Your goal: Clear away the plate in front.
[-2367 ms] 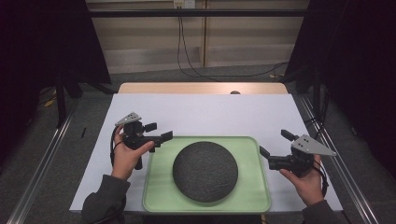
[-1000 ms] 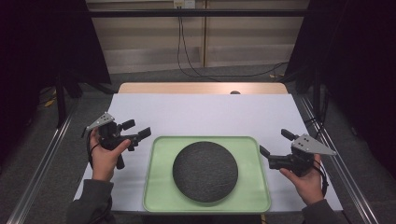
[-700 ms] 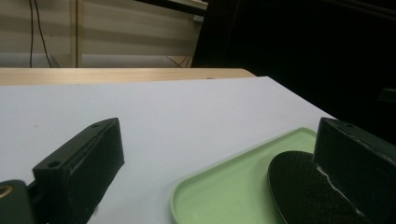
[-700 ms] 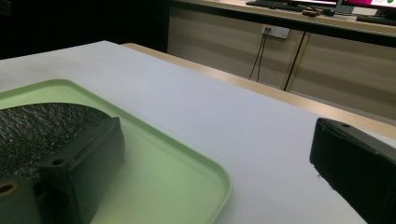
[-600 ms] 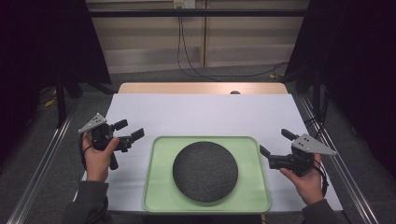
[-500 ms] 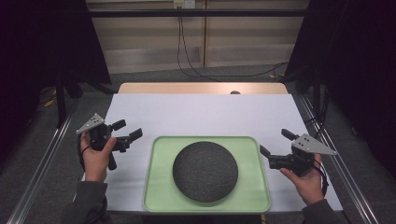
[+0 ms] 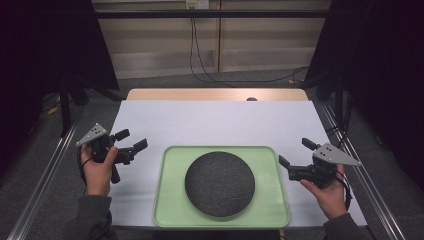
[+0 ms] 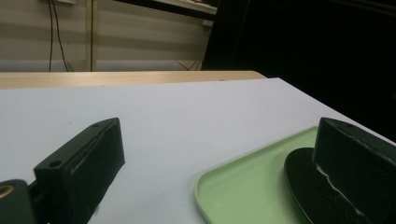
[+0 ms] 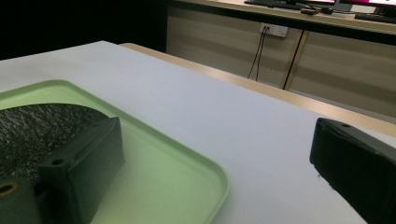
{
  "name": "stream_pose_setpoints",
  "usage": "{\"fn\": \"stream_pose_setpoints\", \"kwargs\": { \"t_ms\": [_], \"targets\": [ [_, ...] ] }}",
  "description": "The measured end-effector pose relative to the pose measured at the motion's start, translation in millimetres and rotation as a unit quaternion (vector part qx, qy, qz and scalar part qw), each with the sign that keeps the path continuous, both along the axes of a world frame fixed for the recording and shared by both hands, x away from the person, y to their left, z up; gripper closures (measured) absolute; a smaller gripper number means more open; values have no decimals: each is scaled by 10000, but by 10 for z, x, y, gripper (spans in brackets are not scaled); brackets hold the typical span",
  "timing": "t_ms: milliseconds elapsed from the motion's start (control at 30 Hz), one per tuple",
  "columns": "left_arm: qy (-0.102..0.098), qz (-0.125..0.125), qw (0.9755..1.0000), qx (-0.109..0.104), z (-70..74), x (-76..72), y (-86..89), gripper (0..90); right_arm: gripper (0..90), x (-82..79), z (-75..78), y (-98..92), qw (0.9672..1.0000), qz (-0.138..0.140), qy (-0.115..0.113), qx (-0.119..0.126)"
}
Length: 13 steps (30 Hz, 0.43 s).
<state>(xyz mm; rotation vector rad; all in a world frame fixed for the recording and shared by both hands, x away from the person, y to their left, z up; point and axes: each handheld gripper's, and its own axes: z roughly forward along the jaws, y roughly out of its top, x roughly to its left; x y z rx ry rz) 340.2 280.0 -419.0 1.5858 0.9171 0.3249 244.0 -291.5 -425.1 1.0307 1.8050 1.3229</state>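
Tabletop [image 7: 215, 120]: white surface with a bare wooden strip along the 12 o'clock edge. Green tray [image 7: 170, 210]: lies flat at the 6 o'clock side of the tabletop, centred. Dark round plate [image 7: 220, 183]: rests in the middle of the tray, clear of the rim on all sides. Left claw [image 7: 131, 140]: held above the tabletop at 9 o'clock of the tray, near its rim but not touching; jaws spread wide, nothing between them. Right claw [image 7: 294, 152]: at 3 o'clock of the tray, just beside the rim; jaws likewise parted and empty. Both point toward the tray.
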Motion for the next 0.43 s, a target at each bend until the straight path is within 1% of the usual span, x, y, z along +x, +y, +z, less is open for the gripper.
{"fn": "stream_pose_setpoints", "kwargs": {
  "t_ms": [33, 100, 133, 167, 200, 267, 300, 367, 433],
  "targets": [
    [-13, -13, 10000, 34, -5, 1, 9, 20, 25, 0, -1, 0, 10000, -6, 4, -2],
    [-15, -3, 10000, 37, -9, -4, 8, 23, 25, 3, -2, -5, 10000, 32, 15, -3],
    [-18, -74, 10000, 45, -18, -1, 13, 23, 25, 3, -2, -5, 10000, 32, 15, -3],
    [-18, -16, 9999, 102, -26, -2, 12, 23, 26, 1, -2, -3, 10000, -26, 11, -12],
    [-31, -6, 9999, 118, -32, -1, 10, 24, 25, -1, -2, -5, 10000, -24, 27, -6],
    [-28, -68, 9999, 126, -41, 7, 16, 24, 25, 4, -7, -7, 10000, -15, 19, -16],
    [-29, -78, 9999, 134, -42, 8, 13, 25, 25, 4, -9, -5, 10000, -33, 39, -4],
    [-29, -16, 9999, 163, -44, 9, -4, 23, 25, 12, -16, -10, 10000, -36, 58, -25],
    [-4, -42, 9998, 205, -47, 11, -10, 24, 24, 21, -28, -12, 9999, -61, 151, -13]
  ]
}}
